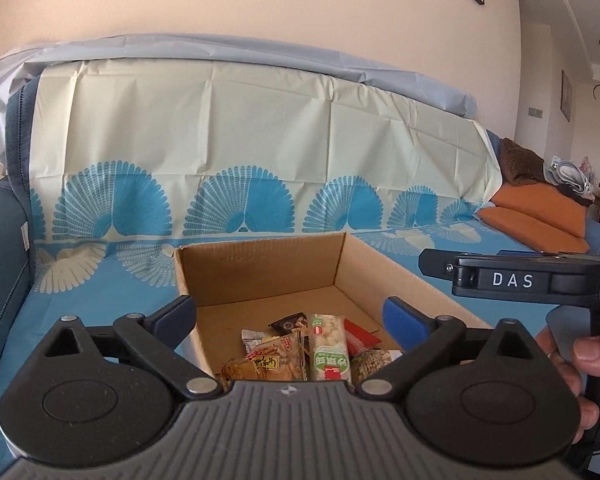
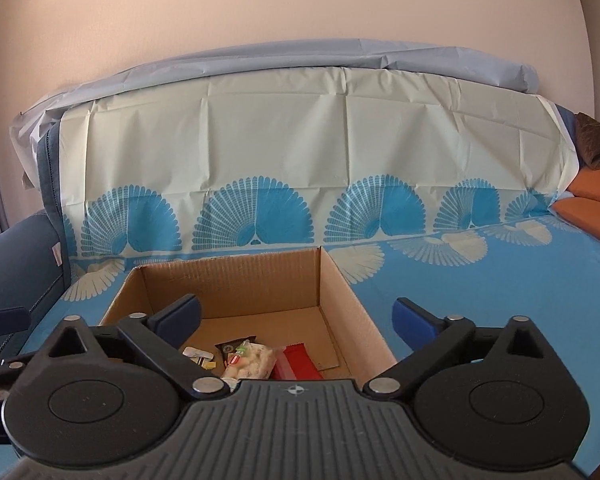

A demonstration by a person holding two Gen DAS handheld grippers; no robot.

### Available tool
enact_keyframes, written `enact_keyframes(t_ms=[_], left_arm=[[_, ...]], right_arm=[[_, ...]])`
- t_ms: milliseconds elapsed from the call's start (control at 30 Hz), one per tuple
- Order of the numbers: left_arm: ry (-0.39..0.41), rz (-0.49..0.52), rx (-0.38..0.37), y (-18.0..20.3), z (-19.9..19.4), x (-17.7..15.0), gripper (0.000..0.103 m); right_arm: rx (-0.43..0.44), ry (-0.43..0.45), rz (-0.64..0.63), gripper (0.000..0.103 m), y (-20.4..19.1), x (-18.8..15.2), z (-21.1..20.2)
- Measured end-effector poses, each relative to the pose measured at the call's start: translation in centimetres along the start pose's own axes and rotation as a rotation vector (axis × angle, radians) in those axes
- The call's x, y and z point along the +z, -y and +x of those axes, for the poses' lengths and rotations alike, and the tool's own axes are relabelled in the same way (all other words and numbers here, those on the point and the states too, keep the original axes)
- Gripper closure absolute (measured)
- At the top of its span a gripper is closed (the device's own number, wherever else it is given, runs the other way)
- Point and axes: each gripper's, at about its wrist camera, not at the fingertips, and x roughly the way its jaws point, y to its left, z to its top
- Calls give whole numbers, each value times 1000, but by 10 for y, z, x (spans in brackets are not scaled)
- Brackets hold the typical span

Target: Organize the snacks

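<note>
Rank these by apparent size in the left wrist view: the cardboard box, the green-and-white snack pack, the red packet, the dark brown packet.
1. cardboard box, clearly largest.
2. green-and-white snack pack.
3 and 4. red packet and dark brown packet: both partly covered by other snacks, so their order is unsure.

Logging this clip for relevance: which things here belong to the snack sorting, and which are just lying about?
Job:
- box
- green snack pack
- orange snack pack
- red pack
- left hand-held gripper, open
- right hand-held gripper, open

Lying about:
- sofa cover
- orange cushions
- brown blanket
</note>
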Motion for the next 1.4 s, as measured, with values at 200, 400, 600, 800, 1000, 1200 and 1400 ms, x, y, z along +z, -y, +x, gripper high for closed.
enact_keyframes(t_ms=[200, 400, 600, 800, 1000, 1200, 1400], left_arm=[[6, 16, 52, 0, -15, -3, 0], [-32, 19, 99, 0, -28, -6, 0], [-97, -58, 135, -1, -46, -11, 0], [-244, -121, 150, 9, -46, -28, 0], [-261, -129, 164, 5, -38, -31, 0], [-301, -195, 173, -9, -24, -32, 0], [-290, -170, 155, -3, -26, -30, 0]], right_arm=[[-3, -14, -1, 1, -8, -1, -7], [-39, -30, -3, 1, -8, -3, -22], [-55, -70, -44, 1, -2, -9, -47], [-78, -134, -9, 1, 6, -25, -70], [-88, -157, -93, 1, -3, -32, -58], [-75, -193, -48, 1, -1, -31, -47], [-72, -210, -57, 1, -6, -34, -40]])
